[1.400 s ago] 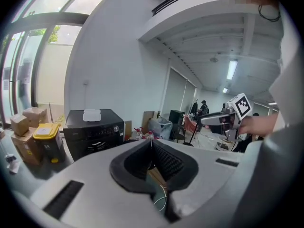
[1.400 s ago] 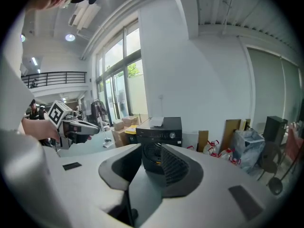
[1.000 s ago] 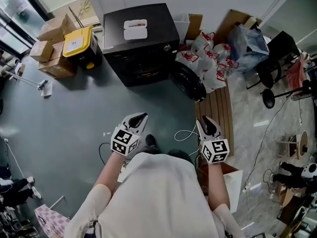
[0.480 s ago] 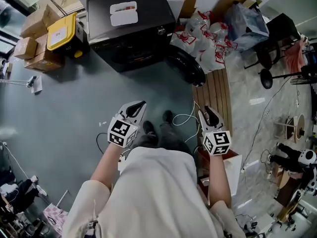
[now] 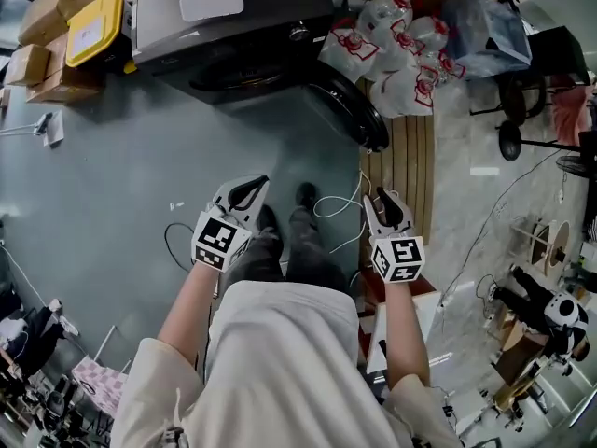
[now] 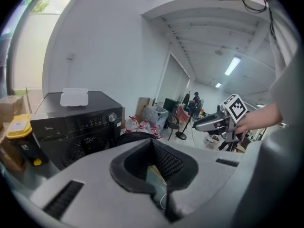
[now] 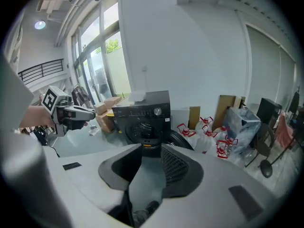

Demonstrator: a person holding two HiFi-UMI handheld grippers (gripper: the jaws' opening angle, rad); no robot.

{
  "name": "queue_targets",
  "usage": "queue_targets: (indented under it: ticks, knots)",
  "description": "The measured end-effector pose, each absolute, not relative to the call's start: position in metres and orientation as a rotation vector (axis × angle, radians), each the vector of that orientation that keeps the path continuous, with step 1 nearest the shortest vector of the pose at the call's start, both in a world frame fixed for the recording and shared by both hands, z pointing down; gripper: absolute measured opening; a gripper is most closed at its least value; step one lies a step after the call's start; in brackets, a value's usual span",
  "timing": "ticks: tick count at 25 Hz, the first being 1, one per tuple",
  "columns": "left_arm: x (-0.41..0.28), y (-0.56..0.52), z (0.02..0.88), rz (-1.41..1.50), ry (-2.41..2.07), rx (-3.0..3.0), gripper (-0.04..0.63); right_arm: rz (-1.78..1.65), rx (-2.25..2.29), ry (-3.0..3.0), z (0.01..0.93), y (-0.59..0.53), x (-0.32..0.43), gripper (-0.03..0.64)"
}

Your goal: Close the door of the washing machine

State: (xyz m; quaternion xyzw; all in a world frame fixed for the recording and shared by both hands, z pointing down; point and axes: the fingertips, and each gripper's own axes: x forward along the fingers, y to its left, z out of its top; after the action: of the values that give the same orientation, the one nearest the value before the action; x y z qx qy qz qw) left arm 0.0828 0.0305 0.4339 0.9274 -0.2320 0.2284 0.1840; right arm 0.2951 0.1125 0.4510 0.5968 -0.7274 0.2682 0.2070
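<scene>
Fingers of left gripper [image 5: 250,187] and right gripper [image 5: 384,202] gape, empty. Best reach the round black door [image 5: 350,110] at one o'clock (swung wide) and push it flush against the black washing machine [image 5: 270,17].

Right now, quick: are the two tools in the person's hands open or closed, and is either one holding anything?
Left tool: open, holding nothing.
Right tool: open, holding nothing.

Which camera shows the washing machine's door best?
The head view: the whole door shows from above, swung open beside the washing machine. Both gripper views catch only its upper edge, the rest hidden.
</scene>
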Motion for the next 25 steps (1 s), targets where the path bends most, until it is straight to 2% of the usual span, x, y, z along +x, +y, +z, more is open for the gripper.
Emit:
queue_targets:
  ticks: [25]
  knots:
    - [0.227,0.005,0.673,0.861,-0.511,2.472,0.014,0.884,1.362,-1.74,0.762,0.048,0.462,0.144]
